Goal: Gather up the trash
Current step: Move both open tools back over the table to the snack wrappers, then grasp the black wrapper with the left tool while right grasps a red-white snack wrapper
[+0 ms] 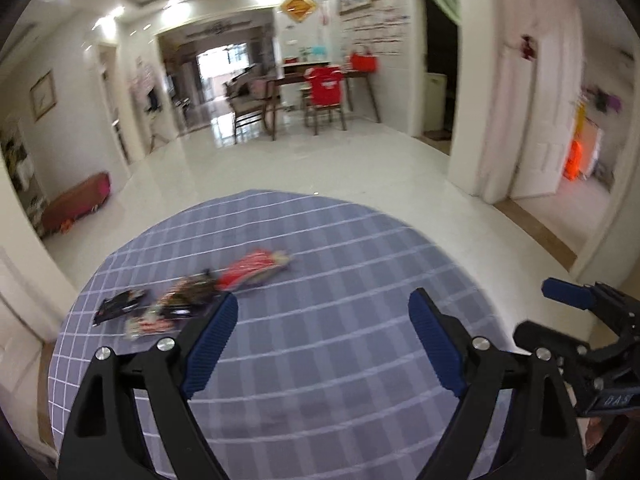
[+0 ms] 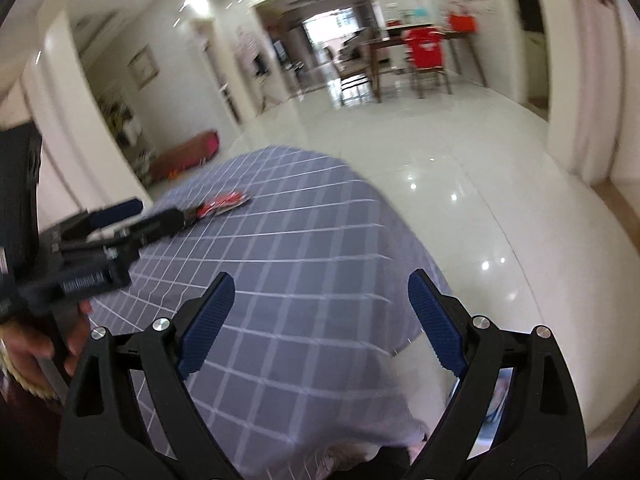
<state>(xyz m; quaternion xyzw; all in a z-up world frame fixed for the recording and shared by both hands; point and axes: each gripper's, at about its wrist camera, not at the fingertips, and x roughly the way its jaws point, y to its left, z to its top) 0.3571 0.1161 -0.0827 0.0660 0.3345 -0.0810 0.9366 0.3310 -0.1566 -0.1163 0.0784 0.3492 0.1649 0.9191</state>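
Note:
A round table with a grey-blue checked cloth (image 1: pixel 320 360) carries several snack wrappers at its left. A red wrapper (image 1: pixel 250 268) lies furthest in; dark wrappers (image 1: pixel 120 306) and a mixed crumpled heap (image 1: pixel 176 304) lie beside it. My left gripper (image 1: pixel 323 308) hovers open above the cloth, its left finger just right of the heap, nothing between its pads. My right gripper (image 2: pixel 321 294) is open and empty over the table's right edge. In the right wrist view the left gripper (image 2: pixel 120 220) hides most wrappers; only the red wrapper (image 2: pixel 224 202) shows. The right gripper (image 1: pixel 580 308) appears at the left wrist view's right edge.
Glossy white floor (image 2: pixel 460 160) surrounds the table. A dining table with a red-covered chair (image 1: pixel 326 88) stands far back. A low brown bench (image 1: pixel 76 204) sits by the left wall. Doorways open on the right. A hand (image 2: pixel 36 344) grips the left tool.

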